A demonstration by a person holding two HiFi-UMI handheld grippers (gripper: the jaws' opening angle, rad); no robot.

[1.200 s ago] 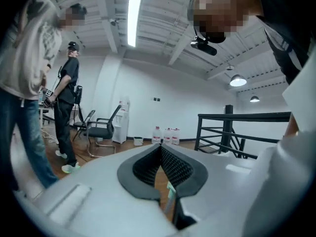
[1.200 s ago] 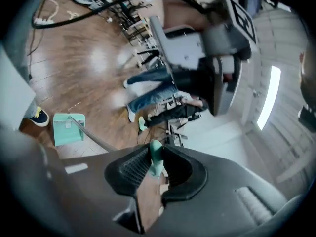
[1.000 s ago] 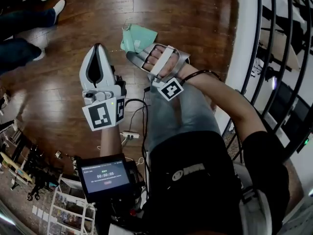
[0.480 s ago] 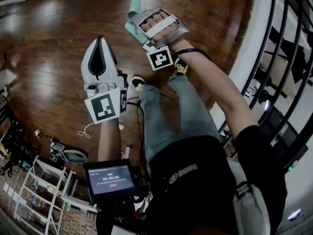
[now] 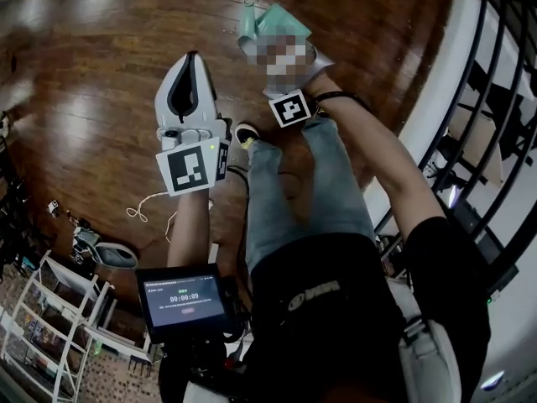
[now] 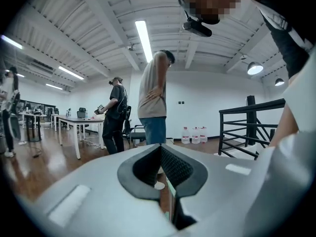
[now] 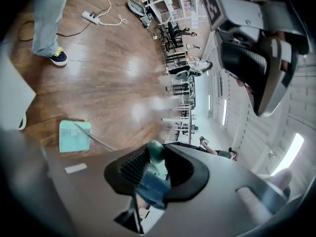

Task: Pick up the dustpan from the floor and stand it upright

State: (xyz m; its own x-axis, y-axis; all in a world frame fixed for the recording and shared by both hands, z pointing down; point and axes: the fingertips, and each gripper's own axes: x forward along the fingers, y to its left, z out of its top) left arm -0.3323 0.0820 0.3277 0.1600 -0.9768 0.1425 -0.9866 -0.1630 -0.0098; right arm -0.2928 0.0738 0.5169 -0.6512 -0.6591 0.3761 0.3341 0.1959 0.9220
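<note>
The teal dustpan (image 5: 277, 22) shows at the top of the head view, its tube handle (image 5: 246, 17) beside the pan. My right gripper (image 5: 287, 57) is just below it, under a blurred patch. In the right gripper view a teal handle end (image 7: 155, 152) sits between the jaws, which press on it while they are opening slightly. The flat teal pan (image 7: 75, 136) lies on the wood floor, and a thin rod runs from it toward the jaws. My left gripper (image 5: 194, 57) is held left of the dustpan, shut and empty, apart from it.
A black railing (image 5: 495, 99) and a white ledge run along the right. My own leg and shoe (image 5: 245, 133) stand between the grippers. A cable and a power strip (image 7: 91, 17) lie on the floor. White shelves (image 5: 42, 342) stand at lower left. People (image 6: 155, 98) and tables (image 6: 79, 122) are farther off.
The right gripper has moved up the picture together with the dustpan, whose handle has come up beside the pan. The left gripper has shifted a little right and up.
</note>
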